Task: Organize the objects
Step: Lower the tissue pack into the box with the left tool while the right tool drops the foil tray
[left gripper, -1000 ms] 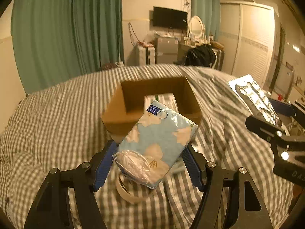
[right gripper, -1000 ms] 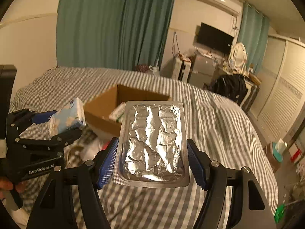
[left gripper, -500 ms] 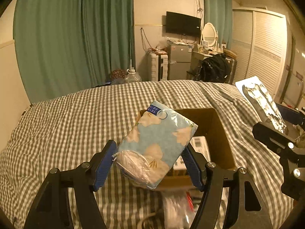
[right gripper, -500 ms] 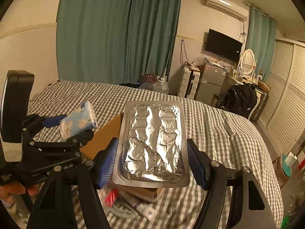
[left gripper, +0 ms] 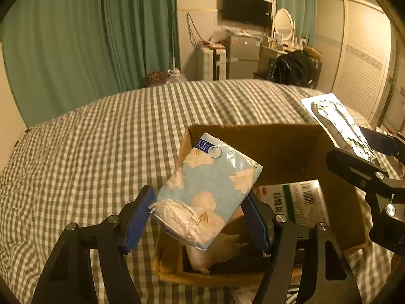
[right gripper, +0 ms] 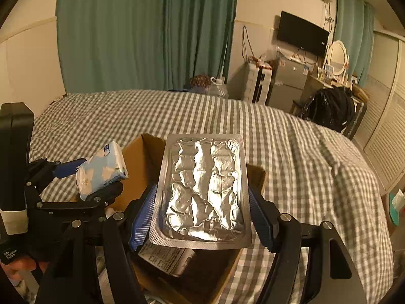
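The left gripper [left gripper: 202, 217] is clamped on a tissue pack [left gripper: 206, 190], its blue pads pressing the pack's two long sides; the pack is light blue with pale flower shapes, tilted so its far end points up and away, with a crumpled clear wrapper end nearest the camera. Just below and beyond this gripper sits an open cardboard box [left gripper: 278, 147] on a checked bedspread [left gripper: 88, 152], so the pack hangs over the box's left part. Inside the box, to the gripper's right, lies a white medicine carton [left gripper: 296, 200] with a green stripe and a barcode, and under the pack a pale crumpled thing that cannot be made out. The right gripper [right gripper: 202, 212] is closed on a foil blister sheet [right gripper: 203, 190], gripped by its two long edges, flat face toward the camera, far end raised. Beneath it is the same box, with the carton showing just under the sheet's near edge. The left gripper with its pack is to the right gripper's left, near but apart. A hand [right gripper: 17, 266] shows at that view's lower left edge.
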`<state>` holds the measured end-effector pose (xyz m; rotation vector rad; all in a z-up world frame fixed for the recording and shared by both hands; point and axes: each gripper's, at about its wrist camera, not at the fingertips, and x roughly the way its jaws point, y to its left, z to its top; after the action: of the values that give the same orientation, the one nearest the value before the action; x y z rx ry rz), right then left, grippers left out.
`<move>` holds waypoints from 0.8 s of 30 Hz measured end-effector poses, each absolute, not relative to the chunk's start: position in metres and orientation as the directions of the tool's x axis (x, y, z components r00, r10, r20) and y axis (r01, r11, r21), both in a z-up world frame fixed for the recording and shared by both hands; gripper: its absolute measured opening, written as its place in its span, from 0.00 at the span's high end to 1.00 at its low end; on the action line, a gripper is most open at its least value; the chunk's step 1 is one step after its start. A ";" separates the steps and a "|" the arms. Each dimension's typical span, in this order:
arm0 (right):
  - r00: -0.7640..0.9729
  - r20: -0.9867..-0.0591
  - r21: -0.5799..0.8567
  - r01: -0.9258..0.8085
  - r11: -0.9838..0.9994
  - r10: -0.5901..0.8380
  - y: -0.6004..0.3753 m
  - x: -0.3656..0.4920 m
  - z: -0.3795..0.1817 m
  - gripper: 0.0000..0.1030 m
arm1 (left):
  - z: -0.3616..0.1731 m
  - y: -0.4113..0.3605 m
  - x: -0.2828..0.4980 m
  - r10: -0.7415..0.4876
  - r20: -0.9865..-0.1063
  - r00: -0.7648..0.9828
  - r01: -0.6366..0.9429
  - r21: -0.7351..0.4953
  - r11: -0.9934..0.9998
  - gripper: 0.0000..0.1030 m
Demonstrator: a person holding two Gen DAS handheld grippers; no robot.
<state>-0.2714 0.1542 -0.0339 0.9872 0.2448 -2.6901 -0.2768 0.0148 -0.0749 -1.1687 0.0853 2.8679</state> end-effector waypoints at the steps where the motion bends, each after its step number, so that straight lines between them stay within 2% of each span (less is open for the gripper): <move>1: -0.729 -0.658 -0.065 0.304 -0.950 -0.188 0.155 -0.273 -0.038 0.33 | -0.078 0.014 -0.280 0.015 -0.698 -0.716 -0.060 0.041 -0.997 0.30; 4: -0.718 -0.669 -0.051 0.306 -0.951 -0.195 0.157 -0.278 -0.045 0.32 | -0.087 0.016 -0.283 0.021 -0.703 -0.710 -0.071 0.043 -0.997 0.28; 6: -0.720 -0.666 -0.044 0.300 -0.953 -0.196 0.160 -0.278 -0.046 0.26 | -0.088 0.019 -0.283 0.012 -0.698 -0.716 -0.076 0.061 -0.995 0.25; 8: -0.724 -0.661 -0.046 0.297 -0.954 -0.194 0.161 -0.277 -0.042 0.19 | -0.088 0.023 -0.280 0.000 -0.693 -0.721 -0.079 0.083 -0.993 0.16; 11: -0.736 -0.650 -0.049 0.289 -0.956 -0.189 0.163 -0.271 -0.034 0.14 | -0.084 0.026 -0.273 -0.016 -0.686 -0.727 -0.071 0.099 -0.993 0.04; 17: -0.771 -0.614 -0.062 0.264 -0.963 -0.171 0.174 -0.246 -0.008 0.07 | -0.063 0.016 -0.254 -0.017 -0.678 -0.735 -0.048 0.078 -0.996 0.00; 24: -0.816 -0.555 -0.089 0.250 -0.964 -0.160 0.182 -0.198 0.034 0.06 | -0.018 0.007 -0.217 -0.011 -0.626 -0.780 -0.027 0.051 -0.998 0.00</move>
<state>-0.1980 0.1819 0.0337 0.8342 0.2321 -2.7944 -0.2165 0.0074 -0.0175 -1.0399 0.0887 2.9540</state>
